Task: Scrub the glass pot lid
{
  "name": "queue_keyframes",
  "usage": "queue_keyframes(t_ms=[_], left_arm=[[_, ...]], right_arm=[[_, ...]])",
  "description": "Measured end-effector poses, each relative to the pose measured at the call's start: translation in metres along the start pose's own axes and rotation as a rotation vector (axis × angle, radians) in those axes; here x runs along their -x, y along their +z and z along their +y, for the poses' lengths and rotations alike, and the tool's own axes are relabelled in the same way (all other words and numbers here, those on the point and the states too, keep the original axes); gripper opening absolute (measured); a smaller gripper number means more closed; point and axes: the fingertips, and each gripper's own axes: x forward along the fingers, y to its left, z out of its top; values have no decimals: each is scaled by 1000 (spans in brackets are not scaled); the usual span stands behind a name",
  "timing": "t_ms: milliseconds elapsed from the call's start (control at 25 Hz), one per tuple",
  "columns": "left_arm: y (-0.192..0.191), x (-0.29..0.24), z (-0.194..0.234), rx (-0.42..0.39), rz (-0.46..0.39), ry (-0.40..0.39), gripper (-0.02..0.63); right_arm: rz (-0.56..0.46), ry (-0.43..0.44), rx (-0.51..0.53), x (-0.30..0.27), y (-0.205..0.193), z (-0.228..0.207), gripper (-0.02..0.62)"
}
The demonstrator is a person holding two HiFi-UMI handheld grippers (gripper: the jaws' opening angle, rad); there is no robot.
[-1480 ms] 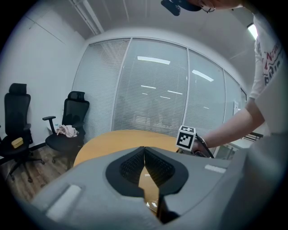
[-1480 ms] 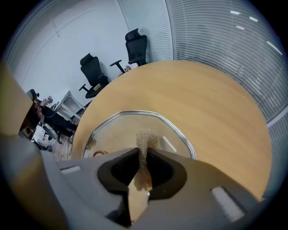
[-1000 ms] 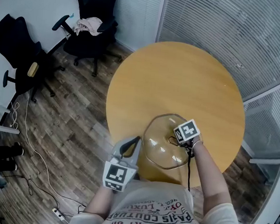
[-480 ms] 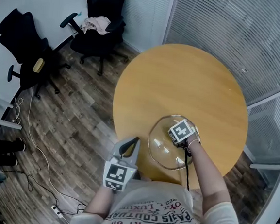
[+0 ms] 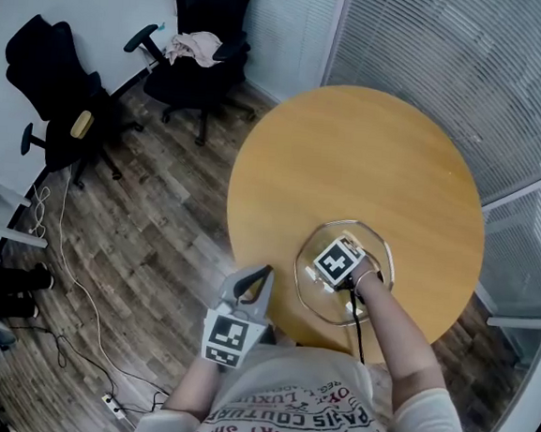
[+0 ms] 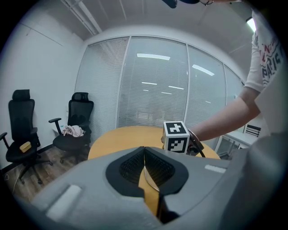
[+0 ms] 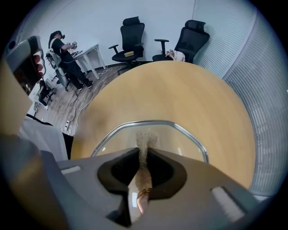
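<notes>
Round and honey-coloured, your wooden desk (image 5: 370, 153) carries the octagonal, metal-rimmed glass lid (image 7: 180, 140) near its front edge. Your right tool (image 7: 143, 151) is clamped on a thin, grainy tan scouring pad (image 7: 144, 137) over the glass. Your left tool (image 6: 144, 151) hangs beside the desk, jaws together and empty.

Even bright indoor light, ceiling strips reflected in glass, fisheye vignette, edges blurred w/ distortion

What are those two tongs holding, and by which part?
Right tongs pinch a thin brownish scrub pad by its near end, over the glass lid. Left tongs are shut, empty.
</notes>
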Motion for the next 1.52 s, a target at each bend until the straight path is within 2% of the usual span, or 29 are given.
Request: queue_keyframes(t_ms=[240,400,640,880,1240,1520], left_arm=[[-4,7,2,-7,5,-16,8],[1,9,-2,5,-12,-41,8],[6,13,-9,20,-34,-77,8],[8,15,-12,32,-30,-104,8],[5,3,-33,23,-11,-182,9],[10,-7,-52,17,-29,-238,8]], right_arm=[[-47,-17,78,2,1,20,55],[-44,-24,112,2,-6,32,55],[-57,-16,104,8,-22,46,55],[-101,-65,143,11,-41,57,55],[-109,-57,107,19,-84,69,55],[-103,-36,54,22,-111,74,57]])
